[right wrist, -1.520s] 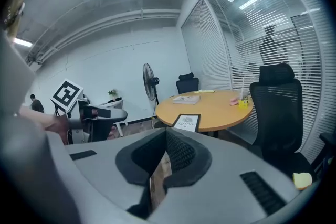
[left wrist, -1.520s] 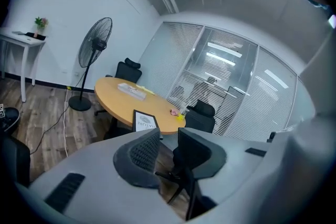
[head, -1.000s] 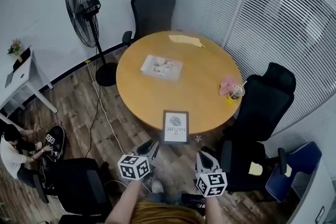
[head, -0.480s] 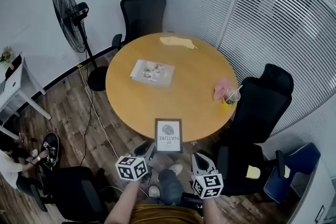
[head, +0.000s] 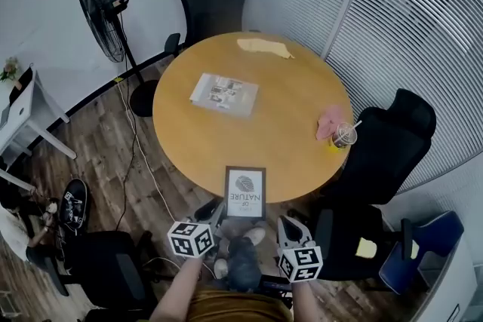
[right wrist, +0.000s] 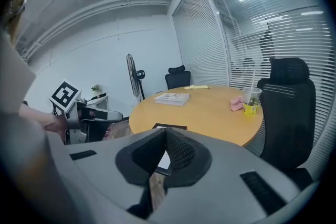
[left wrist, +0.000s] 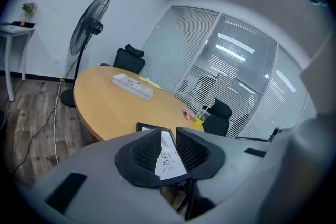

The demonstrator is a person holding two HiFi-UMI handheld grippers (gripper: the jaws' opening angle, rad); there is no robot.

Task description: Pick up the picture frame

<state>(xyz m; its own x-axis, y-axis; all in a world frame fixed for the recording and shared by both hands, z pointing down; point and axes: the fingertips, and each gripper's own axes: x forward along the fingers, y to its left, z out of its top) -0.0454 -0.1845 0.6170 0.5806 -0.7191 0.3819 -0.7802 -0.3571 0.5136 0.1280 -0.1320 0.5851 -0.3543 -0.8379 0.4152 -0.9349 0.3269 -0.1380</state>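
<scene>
**Frame sits at the table's near edge**

Meeting room, round wooden table [head: 189, 132]. The picture frame [head: 245, 192] lies flat on the near edge, partly hanging over it. The left gripper [head: 216, 210] has a narrow gap that's closing and isn't gripping anything. The right gripper [head: 288, 225] has its tips pinched together, empty.

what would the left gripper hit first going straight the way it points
Probably the black-framed picture frame at the near edge of the round wooden table: it shows between the closing, empty jaws of the left gripper. Depth unclear.

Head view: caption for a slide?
Left tongs, closing on nothing, and right tongs hover short of the frame at the table's edge.
</scene>
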